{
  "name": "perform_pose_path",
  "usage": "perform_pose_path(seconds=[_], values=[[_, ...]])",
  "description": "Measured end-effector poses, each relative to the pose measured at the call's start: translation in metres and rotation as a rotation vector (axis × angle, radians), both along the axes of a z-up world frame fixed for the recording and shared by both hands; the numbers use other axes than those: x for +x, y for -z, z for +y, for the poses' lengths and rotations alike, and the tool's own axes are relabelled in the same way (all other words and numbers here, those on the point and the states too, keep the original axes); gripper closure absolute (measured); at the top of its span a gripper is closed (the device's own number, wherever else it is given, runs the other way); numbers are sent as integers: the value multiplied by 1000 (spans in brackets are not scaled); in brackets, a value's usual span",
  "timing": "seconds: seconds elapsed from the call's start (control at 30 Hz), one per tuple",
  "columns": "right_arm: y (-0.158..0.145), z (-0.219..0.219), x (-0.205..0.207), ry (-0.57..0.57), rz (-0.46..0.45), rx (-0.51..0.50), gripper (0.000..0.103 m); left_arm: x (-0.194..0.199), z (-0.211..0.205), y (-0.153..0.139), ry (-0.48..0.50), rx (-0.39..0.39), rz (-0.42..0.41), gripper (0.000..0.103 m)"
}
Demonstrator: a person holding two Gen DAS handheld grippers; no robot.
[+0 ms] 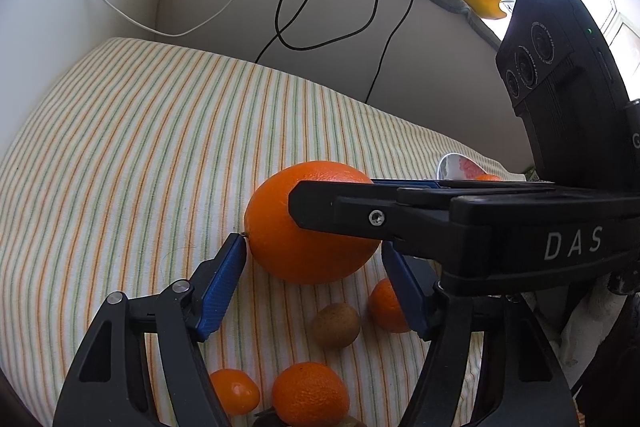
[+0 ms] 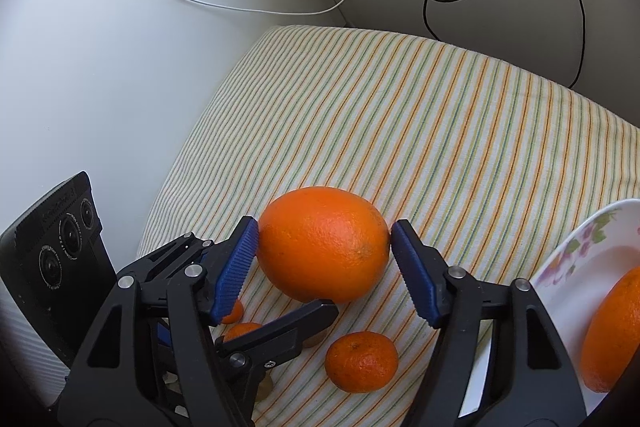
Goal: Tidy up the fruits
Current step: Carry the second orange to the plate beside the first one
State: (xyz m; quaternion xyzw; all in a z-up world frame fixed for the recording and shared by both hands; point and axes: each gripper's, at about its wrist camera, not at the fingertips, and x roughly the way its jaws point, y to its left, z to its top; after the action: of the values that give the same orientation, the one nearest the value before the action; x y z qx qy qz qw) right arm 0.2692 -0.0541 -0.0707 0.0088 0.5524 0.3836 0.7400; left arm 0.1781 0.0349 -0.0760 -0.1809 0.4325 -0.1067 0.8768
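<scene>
A big orange point(image 1: 280, 227) point(image 2: 324, 243) lies on the striped cloth point(image 1: 140, 147). My left gripper point(image 1: 314, 243) reaches it from the near side, and its blue pad tips sit against both flanks, the left tip at the stem end. My right gripper point(image 2: 325, 227) comes in across it, its blue pads touching the orange's two ends. In the left wrist view one black finger point(image 1: 360, 215) of the right gripper crosses the front of the orange. A finger point(image 2: 288, 327) of the left gripper lies under the orange's near edge in the right wrist view.
Mandarins point(image 1: 310, 393) point(image 1: 236, 391) point(image 2: 362, 361) and a brown kiwi point(image 1: 336, 325) lie close in front of the orange. A flowered plate point(image 2: 568, 267) holding another orange point(image 2: 612, 331) stands at the right. Black and white cables hang over the pale sofa back behind.
</scene>
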Motion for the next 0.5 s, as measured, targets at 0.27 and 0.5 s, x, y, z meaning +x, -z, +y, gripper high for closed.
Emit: perform_pose_path(seconds=[0.27, 0.5], values=[[-7, -5, -7, 6, -19, 6, 32, -10, -5, -8, -10, 25, -26, 34], [-26, -18, -16, 14, -63, 21, 32, -16, -13, -27, 4, 38, -68, 34]])
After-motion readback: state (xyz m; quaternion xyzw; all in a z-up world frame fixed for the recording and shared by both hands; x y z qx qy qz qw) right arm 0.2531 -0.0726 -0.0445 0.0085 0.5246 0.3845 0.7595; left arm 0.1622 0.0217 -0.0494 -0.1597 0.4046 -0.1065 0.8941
